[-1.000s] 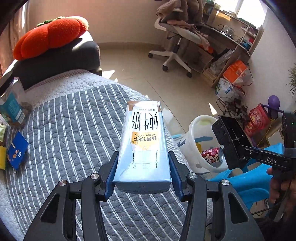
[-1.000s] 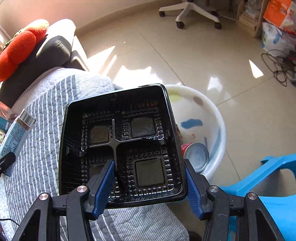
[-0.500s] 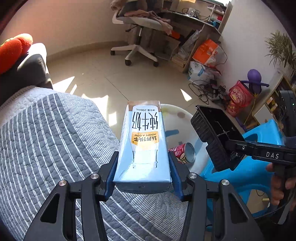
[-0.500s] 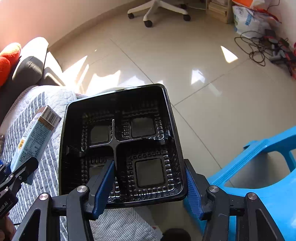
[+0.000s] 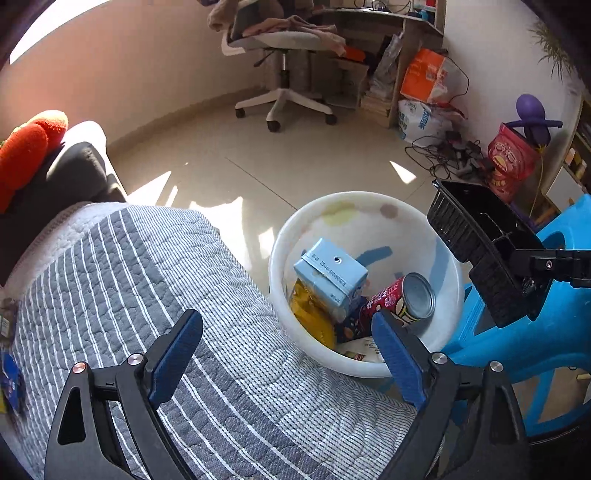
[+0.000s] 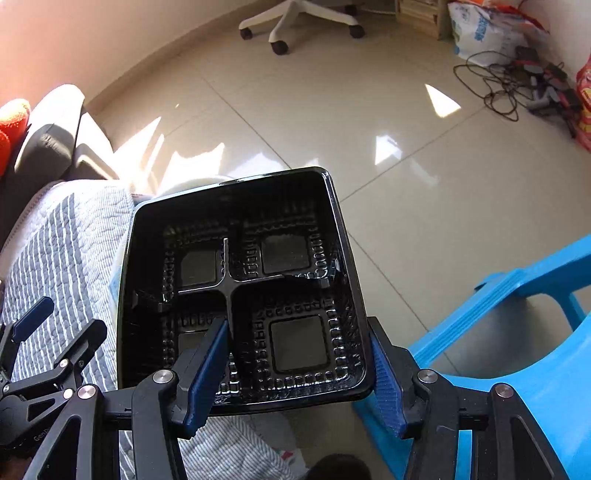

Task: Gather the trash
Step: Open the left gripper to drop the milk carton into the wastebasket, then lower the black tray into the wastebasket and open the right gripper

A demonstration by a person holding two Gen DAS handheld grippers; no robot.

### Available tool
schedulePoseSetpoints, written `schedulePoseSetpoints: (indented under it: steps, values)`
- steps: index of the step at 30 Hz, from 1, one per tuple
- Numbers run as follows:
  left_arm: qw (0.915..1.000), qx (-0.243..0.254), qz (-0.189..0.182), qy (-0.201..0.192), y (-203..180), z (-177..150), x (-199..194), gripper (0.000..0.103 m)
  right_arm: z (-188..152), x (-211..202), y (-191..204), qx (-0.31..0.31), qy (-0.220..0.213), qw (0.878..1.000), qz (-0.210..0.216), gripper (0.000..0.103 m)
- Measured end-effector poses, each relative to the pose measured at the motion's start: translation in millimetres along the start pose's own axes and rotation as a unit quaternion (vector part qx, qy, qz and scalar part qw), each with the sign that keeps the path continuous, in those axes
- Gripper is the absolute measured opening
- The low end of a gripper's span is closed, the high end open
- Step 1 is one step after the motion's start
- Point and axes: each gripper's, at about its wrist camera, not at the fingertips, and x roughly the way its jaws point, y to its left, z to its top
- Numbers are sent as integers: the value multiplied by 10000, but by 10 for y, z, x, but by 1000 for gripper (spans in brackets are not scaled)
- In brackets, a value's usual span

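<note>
The left gripper (image 5: 286,332) had its jaws wide apart, having just been opening, and nothing was between its blue pads (image 5: 173,356). The light blue milk carton (image 5: 330,277) lay tilted inside the white plastic bin (image 5: 369,205), on top of a yellow wrapper (image 5: 310,314) and beside a red can (image 5: 400,301) that lay on its side. The bin stood on the floor just beside the edge of the striped grey quilt (image 5: 166,280), and its mouth was open upward.

The right gripper (image 6: 297,358) was clamped on the black compartment tray (image 6: 240,280): one pad (image 6: 207,365) sat inside against the central divider, the other pressed on the outer wall. In the left wrist view this tray (image 5: 476,236) hung just beside the right rim of the bin, above the blue plastic chair (image 5: 535,332), and I cannot tell if it touched the rim.

Beyond the bin, the glossy beige tile floor (image 6: 332,110) was mostly free up to a white office chair (image 5: 284,55) and a desk (image 5: 388,22). Cables (image 6: 498,88) and bags lay along the far wall. A dark sofa with an orange cushion (image 5: 26,151) stood at the left.
</note>
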Motion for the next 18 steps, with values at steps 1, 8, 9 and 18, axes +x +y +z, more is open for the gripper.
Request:
schedulePoseSetpoints:
  steps: [1,8,9,18]
  values:
    - [10000,-5,38,5,29,-14,-9,94,2,2,7,-2,-3,10000,-3,62]
    - [9997,-89,217,30,175,-71,-81,94,21,49,85,-93,24,10000,-12,63]
    - [9997,-96,243,25,200,-77,-97,94,25,61,104,-107,31,9999,-19,63]
    - [9989,-125,460,33,408,-146,-215,94,116,181,276,-137,43,9998,-101,63]
